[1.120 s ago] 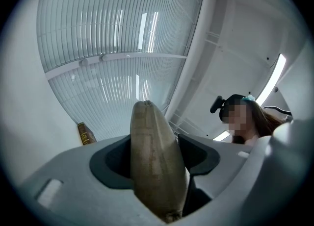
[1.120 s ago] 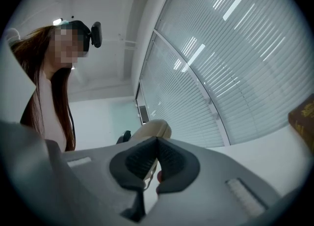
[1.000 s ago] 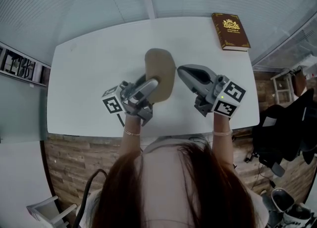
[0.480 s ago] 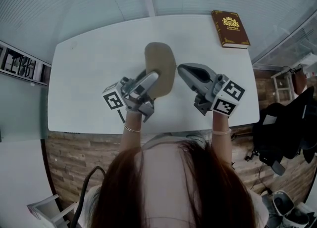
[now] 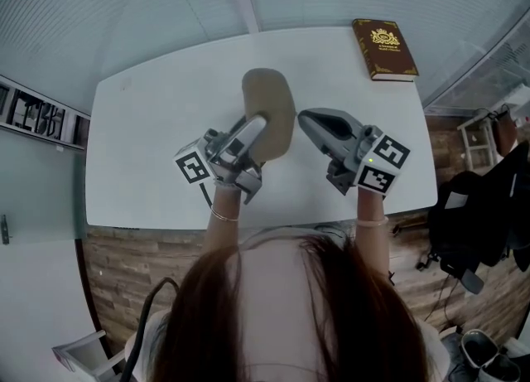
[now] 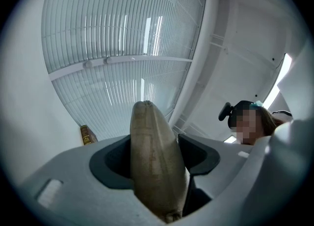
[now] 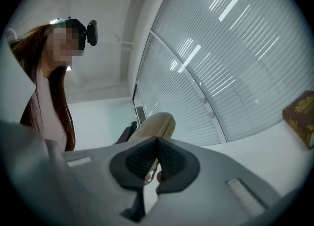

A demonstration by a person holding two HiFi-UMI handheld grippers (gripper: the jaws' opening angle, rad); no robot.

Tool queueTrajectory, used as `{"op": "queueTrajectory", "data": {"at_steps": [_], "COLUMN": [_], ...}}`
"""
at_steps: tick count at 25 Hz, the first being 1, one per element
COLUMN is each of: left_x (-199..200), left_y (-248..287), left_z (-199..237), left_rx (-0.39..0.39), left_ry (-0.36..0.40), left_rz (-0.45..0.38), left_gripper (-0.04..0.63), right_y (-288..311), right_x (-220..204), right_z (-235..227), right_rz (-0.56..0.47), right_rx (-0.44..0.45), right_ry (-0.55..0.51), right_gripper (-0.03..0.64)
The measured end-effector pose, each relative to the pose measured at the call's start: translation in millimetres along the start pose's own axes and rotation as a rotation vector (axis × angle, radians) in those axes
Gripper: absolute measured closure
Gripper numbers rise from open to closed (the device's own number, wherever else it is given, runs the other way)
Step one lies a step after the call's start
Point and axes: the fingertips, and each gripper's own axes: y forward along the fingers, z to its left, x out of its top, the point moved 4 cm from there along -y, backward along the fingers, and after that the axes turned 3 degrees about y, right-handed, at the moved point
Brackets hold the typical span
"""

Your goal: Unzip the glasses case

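We clamp left gripper (image 6: pixel 155 155) on tan glasses case (image 5: pixel 270 103), jaws wide, pads pressing both its sides. Case juts forward over middle of white table (image 5: pixel 149 123). Our right gripper (image 7: pixel 157 144) clenched, pads together, tip just beside case's right edge. Brown book (image 5: pixel 385 49) at table's far right corner.

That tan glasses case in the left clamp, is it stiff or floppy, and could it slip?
Probably stiff: the glasses case juts from the left gripper, unsupported past the jaws, without sagging. Its matte, fabric-like skin should resist slipping. Likely light, since a grip on one end alone holds it up.
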Motion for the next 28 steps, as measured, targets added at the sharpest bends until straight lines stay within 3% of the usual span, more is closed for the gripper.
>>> {"op": "queueTrajectory", "data": {"at_steps": [4, 8, 28], "left_x": [4, 5, 14], "left_y": [1, 5, 2], "left_z": [6, 7, 30], "left_rx": [0.007, -0.007, 0.014], "left_ry": [-0.009, -0.072, -0.105], "left_rz": [-0.013, -0.044, -0.063], "left_gripper": [0.304, 0.304, 0.304], "right_y": [2, 7, 18], "right_x": [0, -4, -14], "right_z": [-4, -8, -22], "right_rz": [0.016, 0.031, 0.085], "right_rx": [0.005, 0.016, 0.019], "right_ry": [0.004, 0.009, 0.041], "right_gripper": [0.615, 0.615, 0.615]}}
